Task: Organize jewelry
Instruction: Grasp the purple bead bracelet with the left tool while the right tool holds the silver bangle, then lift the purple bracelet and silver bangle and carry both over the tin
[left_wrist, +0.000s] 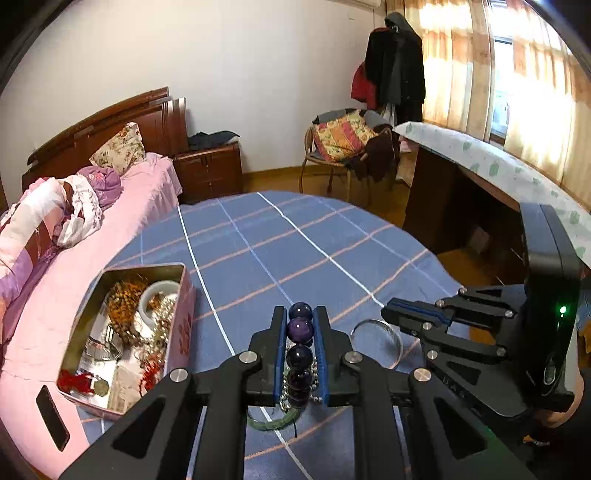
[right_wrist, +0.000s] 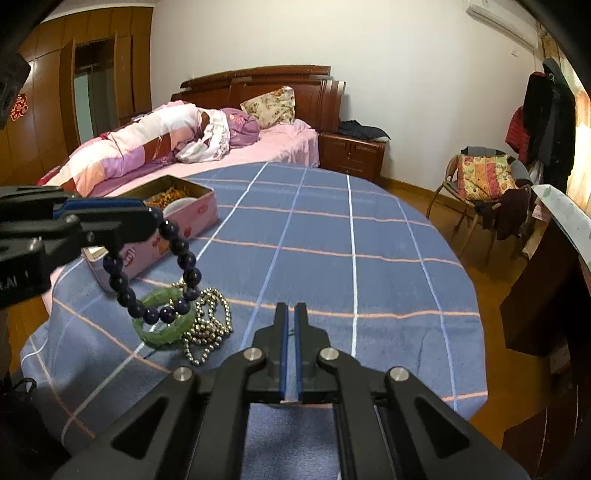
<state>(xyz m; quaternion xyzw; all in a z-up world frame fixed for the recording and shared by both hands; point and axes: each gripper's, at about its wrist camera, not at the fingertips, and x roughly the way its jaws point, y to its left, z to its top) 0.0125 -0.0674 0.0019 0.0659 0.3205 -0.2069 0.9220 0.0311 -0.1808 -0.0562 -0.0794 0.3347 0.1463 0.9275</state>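
My left gripper (left_wrist: 300, 310) is shut on a string of dark purple beads (left_wrist: 300, 328). In the right wrist view the purple bead bracelet (right_wrist: 184, 258) hangs as a loop from that gripper (right_wrist: 155, 218), above the cloth. Under it lie a green jade bangle (right_wrist: 162, 338) and a heap of silver bead chain (right_wrist: 210, 325). My right gripper (right_wrist: 291, 306) has its jaws together; from the left wrist view its tips (left_wrist: 386, 314) pinch the rim of a clear bangle (left_wrist: 376, 341). An open pink tin (left_wrist: 144, 267) with several pieces of jewelry stands to the left.
The round table has a blue checked cloth (left_wrist: 295, 240). A pink bed (right_wrist: 280, 144) adjoins its left side, with a black phone (left_wrist: 51, 417) lying on it. A chair with cushions (left_wrist: 343, 140) stands behind, and a desk (left_wrist: 480, 162) stands at the right.
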